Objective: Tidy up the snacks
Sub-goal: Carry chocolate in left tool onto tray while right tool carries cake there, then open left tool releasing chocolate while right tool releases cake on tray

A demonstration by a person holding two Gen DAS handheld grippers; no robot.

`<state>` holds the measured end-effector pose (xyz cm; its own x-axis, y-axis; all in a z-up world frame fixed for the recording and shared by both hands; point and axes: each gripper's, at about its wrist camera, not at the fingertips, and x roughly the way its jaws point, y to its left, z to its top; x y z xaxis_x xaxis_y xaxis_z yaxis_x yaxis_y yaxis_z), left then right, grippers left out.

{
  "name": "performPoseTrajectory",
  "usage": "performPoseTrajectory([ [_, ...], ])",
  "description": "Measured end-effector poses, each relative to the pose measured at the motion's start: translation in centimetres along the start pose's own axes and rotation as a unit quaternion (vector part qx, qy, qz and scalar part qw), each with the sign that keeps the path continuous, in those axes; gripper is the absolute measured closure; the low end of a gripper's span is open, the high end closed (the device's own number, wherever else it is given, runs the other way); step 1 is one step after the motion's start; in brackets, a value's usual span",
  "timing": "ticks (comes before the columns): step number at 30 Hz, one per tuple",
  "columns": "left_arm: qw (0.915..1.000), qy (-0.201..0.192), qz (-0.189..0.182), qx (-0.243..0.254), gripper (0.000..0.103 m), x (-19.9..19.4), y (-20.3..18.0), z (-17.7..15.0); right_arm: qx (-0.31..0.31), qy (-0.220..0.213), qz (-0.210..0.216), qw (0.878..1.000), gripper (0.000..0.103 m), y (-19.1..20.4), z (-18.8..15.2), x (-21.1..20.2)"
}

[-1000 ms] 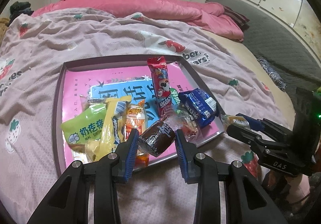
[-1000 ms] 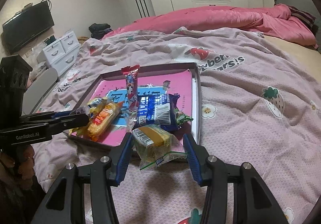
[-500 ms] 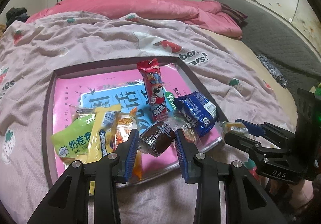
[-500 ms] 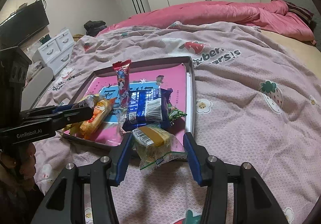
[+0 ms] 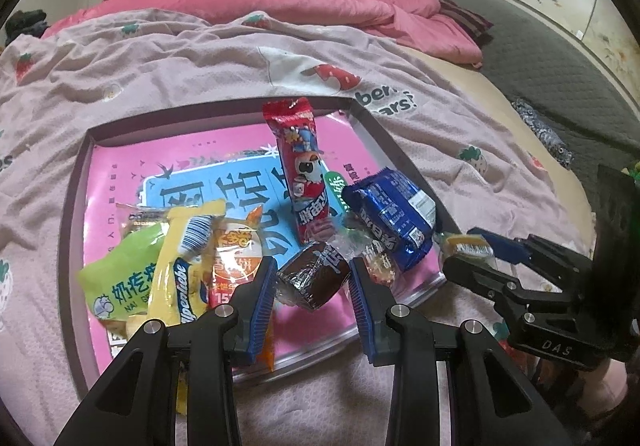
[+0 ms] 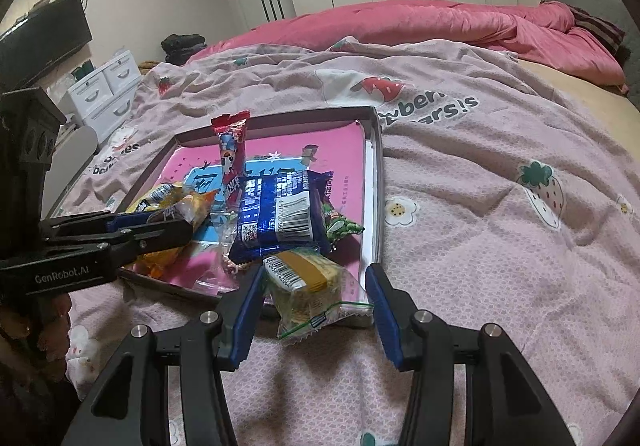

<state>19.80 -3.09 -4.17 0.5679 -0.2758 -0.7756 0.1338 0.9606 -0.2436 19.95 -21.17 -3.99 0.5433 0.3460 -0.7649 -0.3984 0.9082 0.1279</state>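
Observation:
A shallow tray (image 5: 74,186) with a pink printed floor lies on the bed and holds several snack packs. My left gripper (image 5: 313,273) is shut on a brown-wrapped chocolate snack (image 5: 308,282), held above the tray's near edge. From the right wrist view, that gripper (image 6: 160,224) reaches in from the left. My right gripper (image 6: 314,278) is shut on a yellow snack in a clear wrapper (image 6: 306,282), over the tray's near right corner (image 6: 370,246). It also shows at the right of the left wrist view, as the right gripper (image 5: 476,252).
In the tray lie a long red pack (image 5: 304,174), a blue pack (image 5: 394,214), a green pack (image 5: 120,278), a yellow pack (image 5: 180,274) and an orange pack (image 5: 236,266). A pink strawberry blanket (image 6: 500,226) covers the bed around it. A pink duvet (image 5: 320,6) is heaped behind.
My left gripper has moved forward and a little down over the tray's near edge, still holding the brown snack. The right gripper has hardly moved.

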Motion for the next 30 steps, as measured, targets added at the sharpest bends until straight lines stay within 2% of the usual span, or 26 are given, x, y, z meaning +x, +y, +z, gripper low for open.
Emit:
performPoseTrajectory([
  [12,1.0000,0.009,0.001,0.003,0.065,1.0,0.0,-0.1,-0.043,0.009,-0.013,0.999,0.051,1.3,0.4,2.1],
  [19,0.9999,0.010,0.002,0.005,0.065,1.4,-0.1,-0.1,-0.041,0.009,-0.014,0.999,0.050,1.2,0.5,2.2],
  [30,0.9999,0.011,0.004,0.002,0.065,1.4,-0.1,-0.2,-0.045,0.005,-0.023,0.999,0.044,1.3,0.4,1.9],
])
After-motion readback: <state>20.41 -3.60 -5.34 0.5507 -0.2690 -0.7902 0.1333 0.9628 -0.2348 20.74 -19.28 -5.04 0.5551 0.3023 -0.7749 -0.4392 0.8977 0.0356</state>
